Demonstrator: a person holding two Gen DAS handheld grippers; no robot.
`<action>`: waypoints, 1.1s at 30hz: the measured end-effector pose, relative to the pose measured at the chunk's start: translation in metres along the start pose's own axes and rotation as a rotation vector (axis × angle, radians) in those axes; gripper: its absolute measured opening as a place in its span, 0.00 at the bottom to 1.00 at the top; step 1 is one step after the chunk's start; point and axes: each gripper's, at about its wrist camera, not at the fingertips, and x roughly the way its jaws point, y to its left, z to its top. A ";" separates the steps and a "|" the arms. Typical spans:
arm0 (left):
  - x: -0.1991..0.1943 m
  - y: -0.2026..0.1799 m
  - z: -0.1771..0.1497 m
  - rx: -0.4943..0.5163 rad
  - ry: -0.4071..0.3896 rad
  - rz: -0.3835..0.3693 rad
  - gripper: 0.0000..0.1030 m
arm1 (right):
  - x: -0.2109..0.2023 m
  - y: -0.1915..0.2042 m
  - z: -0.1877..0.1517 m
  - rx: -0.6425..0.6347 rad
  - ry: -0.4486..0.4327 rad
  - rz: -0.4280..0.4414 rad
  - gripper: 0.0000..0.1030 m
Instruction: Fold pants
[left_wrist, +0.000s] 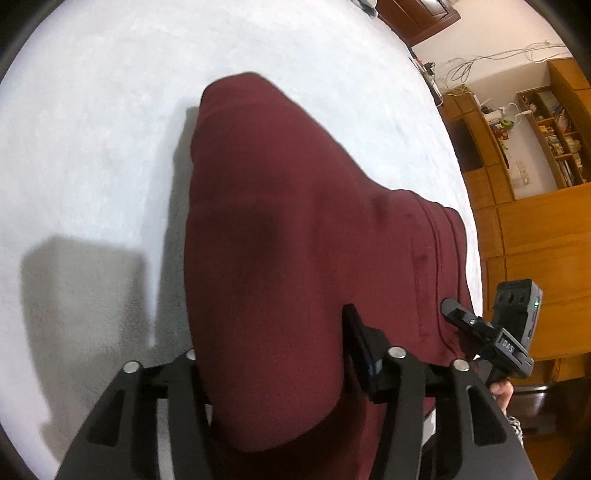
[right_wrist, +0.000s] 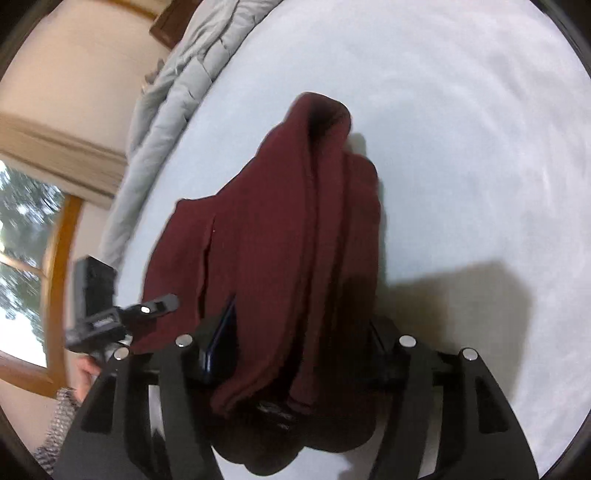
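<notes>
Dark red pants (left_wrist: 280, 229) lie partly on a white bed and are lifted at the near end. My left gripper (left_wrist: 269, 354) is shut on a thick fold of the pants, which drapes over and hides its fingertips. My right gripper (right_wrist: 295, 350) is shut on another bunched fold of the pants (right_wrist: 295, 229), which hangs down between its fingers. The right gripper also shows in the left wrist view (left_wrist: 480, 325) at the pants' right edge, and the left gripper shows in the right wrist view (right_wrist: 147, 308) at the pants' left edge.
The white bed sheet (left_wrist: 92, 129) spreads around the pants. A grey quilt (right_wrist: 173, 85) lies along the bed's far edge. Wooden shelves and cabinets (left_wrist: 535, 166) stand beside the bed. A window (right_wrist: 26, 258) is at the left.
</notes>
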 end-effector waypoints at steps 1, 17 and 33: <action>0.000 0.001 -0.003 0.009 -0.005 0.001 0.57 | -0.003 -0.002 -0.004 -0.004 -0.010 -0.002 0.62; -0.087 -0.060 -0.064 0.168 -0.274 0.276 0.91 | -0.089 0.093 -0.049 -0.238 -0.222 -0.291 0.77; -0.040 -0.050 -0.073 0.129 -0.176 0.322 0.92 | -0.027 0.054 -0.051 -0.088 -0.105 -0.351 0.84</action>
